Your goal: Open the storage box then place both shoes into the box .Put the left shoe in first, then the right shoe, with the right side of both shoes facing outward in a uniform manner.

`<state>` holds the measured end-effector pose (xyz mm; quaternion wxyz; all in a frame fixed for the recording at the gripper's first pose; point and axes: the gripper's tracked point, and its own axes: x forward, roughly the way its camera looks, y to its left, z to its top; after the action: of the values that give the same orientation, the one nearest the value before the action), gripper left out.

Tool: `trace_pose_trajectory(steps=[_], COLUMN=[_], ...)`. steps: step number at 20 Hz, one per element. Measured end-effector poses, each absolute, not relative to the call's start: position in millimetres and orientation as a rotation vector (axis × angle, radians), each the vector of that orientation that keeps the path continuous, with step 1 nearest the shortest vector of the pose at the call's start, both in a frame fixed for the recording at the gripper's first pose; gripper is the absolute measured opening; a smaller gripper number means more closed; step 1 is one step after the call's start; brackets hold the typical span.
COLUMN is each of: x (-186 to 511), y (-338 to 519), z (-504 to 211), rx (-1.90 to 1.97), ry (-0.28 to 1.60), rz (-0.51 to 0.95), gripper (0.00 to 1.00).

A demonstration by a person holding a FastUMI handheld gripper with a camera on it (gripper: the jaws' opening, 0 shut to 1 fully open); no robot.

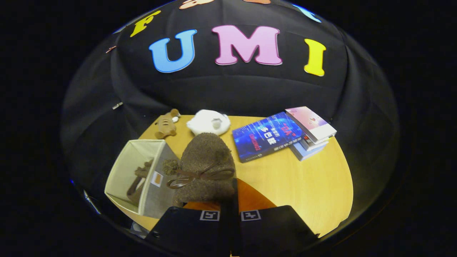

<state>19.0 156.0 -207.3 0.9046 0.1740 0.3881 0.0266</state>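
Progress: storage box (134,175) is open on the desk (303,185), one brown shoe (141,180) already inside, second judged left to place | Tongs (230,214): closed narrow, holding a fuzzy brown shoe with bow (207,167) | Position: shoe lifted just right of box | Axis: runs away from tongs toward a white plush (209,122), bow facing up

Shoe (207,167) between my pinching fingers (214,216), storage box (123,167) left with another shoe (140,180) inside, books (285,135) beyond right.
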Motion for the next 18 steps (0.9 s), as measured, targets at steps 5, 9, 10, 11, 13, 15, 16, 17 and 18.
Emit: trace_pose_trajectory(steps=[5,9,10,11,13,15,16,17,18], x=[51,61,62,63,63,64,65,65,65], y=[235,296,309,320,339,353,356,358,360], z=[-165,-157,-161,-165,-176,-189,-195,-201,-207], rx=[0.356,0.361,0.351,0.338,0.311,0.296,0.284,0.272,0.26], ry=[0.767,0.791,0.804,0.818,0.855,0.877,0.889,0.901,0.916], rz=[0.123,0.155,0.159,0.16,0.149,0.13,0.12,0.107,0.094], gripper=[0.07,0.07,0.07,0.07,0.07,0.07,0.07,0.07,0.07])
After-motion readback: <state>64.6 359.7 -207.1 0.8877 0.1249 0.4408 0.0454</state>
